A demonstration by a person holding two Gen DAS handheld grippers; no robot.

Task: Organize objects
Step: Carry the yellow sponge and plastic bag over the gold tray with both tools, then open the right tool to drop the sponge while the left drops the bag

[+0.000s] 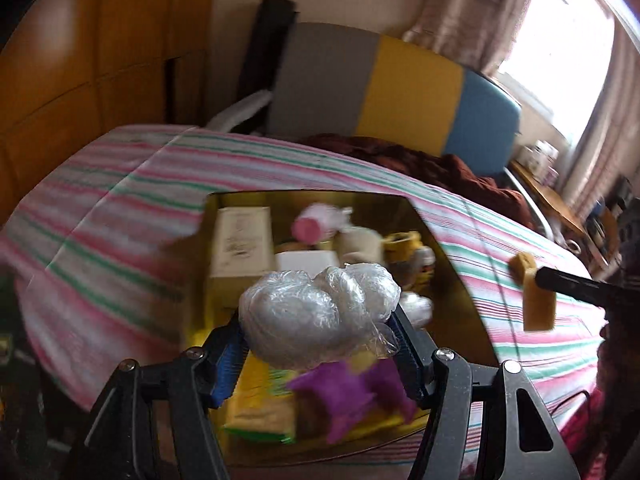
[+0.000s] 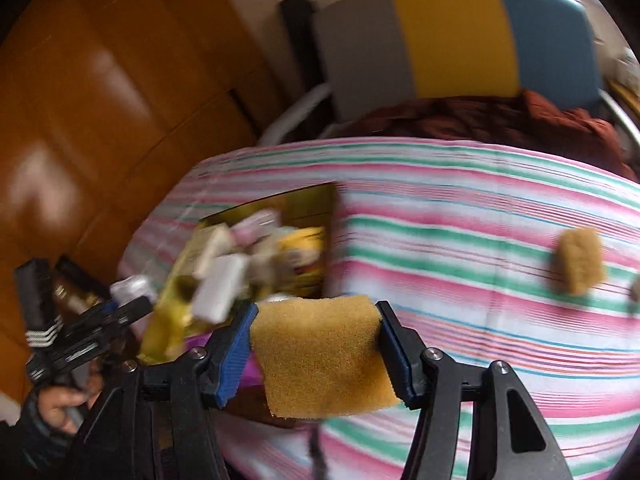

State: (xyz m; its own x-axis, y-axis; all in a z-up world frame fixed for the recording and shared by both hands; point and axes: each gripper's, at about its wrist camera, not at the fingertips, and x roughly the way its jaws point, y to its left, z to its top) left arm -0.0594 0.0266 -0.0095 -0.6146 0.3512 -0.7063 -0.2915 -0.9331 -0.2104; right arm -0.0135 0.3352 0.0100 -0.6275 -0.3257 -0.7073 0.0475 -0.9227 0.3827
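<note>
The left gripper (image 1: 320, 332) hangs directly above the gold tray (image 1: 452, 276) on the striped bedspread (image 1: 120, 208), its jaws clamped on a crumpled clear plastic bag (image 1: 316, 312), so a release from here looks set to land the bag among the tray's contents. The bag is a glossy, wrinkled wad, wider than it is deep, and its long axis runs across from one jaw to the other.

The right gripper (image 2: 316, 340) is out over the bedspread, on the side of the tray away from the wooden wardrobe (image 2: 100, 92). Its jaws are clamped on the two sides of a tan sponge (image 2: 320, 356), a flat, coarse-textured square whose lower part droops below the fingers. In the right wrist view the tray lies ahead and to the left of these jaws. The right gripper probably needs to travel leftward before it can put the sponge in. The left gripper is plainly the nearer of the two to the tray.

A second tan sponge (image 2: 580, 260) lies loose on the bedspread, well apart from the tray toward the right side of the bed. The tray already holds a cream carton (image 1: 240, 248), a pink-capped bottle (image 1: 308, 228), a purple toy (image 1: 352, 392) and other blurred pieces.
</note>
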